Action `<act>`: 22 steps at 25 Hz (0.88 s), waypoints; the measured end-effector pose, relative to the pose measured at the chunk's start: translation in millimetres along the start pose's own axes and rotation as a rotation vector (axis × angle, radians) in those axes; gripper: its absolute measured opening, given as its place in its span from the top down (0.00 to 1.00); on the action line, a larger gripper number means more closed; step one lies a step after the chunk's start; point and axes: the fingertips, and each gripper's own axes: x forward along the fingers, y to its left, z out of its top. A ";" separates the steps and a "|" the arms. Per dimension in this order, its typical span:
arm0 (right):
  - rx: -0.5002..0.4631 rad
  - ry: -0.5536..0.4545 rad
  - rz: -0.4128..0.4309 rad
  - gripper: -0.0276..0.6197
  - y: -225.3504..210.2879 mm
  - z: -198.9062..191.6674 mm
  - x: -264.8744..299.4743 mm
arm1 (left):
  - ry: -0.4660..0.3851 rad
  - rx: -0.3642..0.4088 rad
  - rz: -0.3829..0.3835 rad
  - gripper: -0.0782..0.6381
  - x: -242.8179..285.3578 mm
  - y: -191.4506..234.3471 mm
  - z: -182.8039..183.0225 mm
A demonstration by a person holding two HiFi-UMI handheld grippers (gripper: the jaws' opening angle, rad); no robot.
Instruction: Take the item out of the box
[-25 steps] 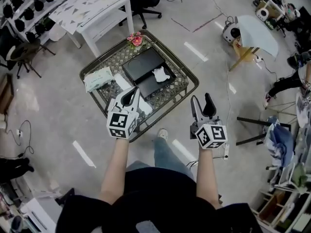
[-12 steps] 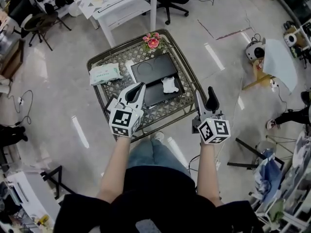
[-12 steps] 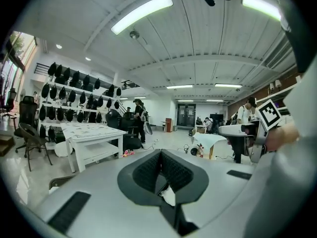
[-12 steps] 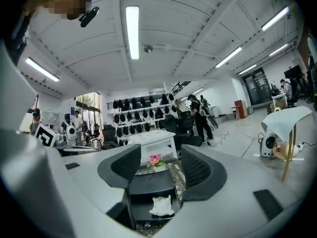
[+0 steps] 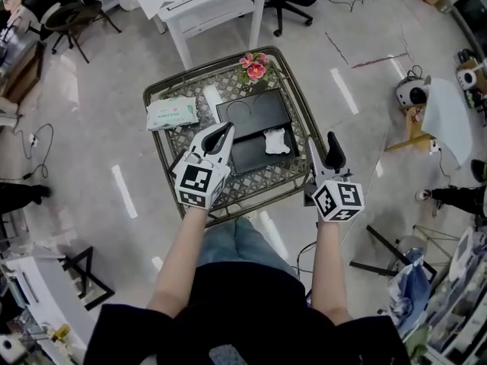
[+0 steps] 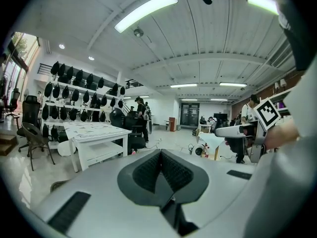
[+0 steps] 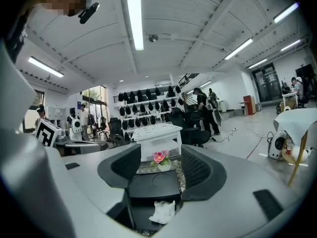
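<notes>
On the table (image 5: 163,97) we see the white item (image 5: 275,141) inside the box (image 5: 251,112), ahead of our open right gripper (image 5: 325,146); the left gripper (image 5: 224,131) is closed.

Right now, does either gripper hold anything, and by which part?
Nothing is held. The left gripper is shut on nothing; the right gripper is open and empty.

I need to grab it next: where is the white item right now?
In the head view, the white item lies in the open black box on the low table, ahead of the right hand-held gripper.
</notes>
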 end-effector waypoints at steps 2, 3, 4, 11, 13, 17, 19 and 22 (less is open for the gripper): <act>-0.024 0.035 0.013 0.59 2.3 -4.1 15.4 | 0.008 -0.001 0.001 0.87 7.0 7.7 -2.1; -0.040 0.055 0.019 0.59 3.8 -7.5 23.2 | 0.013 -0.005 0.002 0.87 10.5 11.2 -4.3; -0.052 0.078 0.025 0.59 5.2 -12.0 30.5 | 0.020 -0.010 0.003 0.87 14.1 14.2 -7.5; -0.054 0.319 0.032 0.59 -1.6 -78.5 72.2 | 0.091 -0.047 -0.017 0.87 46.9 19.3 -46.8; -0.054 0.401 0.033 0.59 -4.6 -102.3 81.5 | 0.110 -0.063 -0.024 0.87 56.2 19.3 -59.9; -0.083 0.549 0.042 0.59 -7.6 -144.7 93.3 | 0.141 -0.090 -0.030 0.87 68.9 16.0 -84.2; -0.102 0.608 0.046 0.59 -8.2 -161.2 99.1 | 0.154 -0.094 -0.036 0.87 74.2 13.0 -94.1; -0.133 0.683 0.048 0.59 -8.8 -183.5 107.9 | 0.169 -0.106 -0.042 0.87 80.9 9.2 -107.8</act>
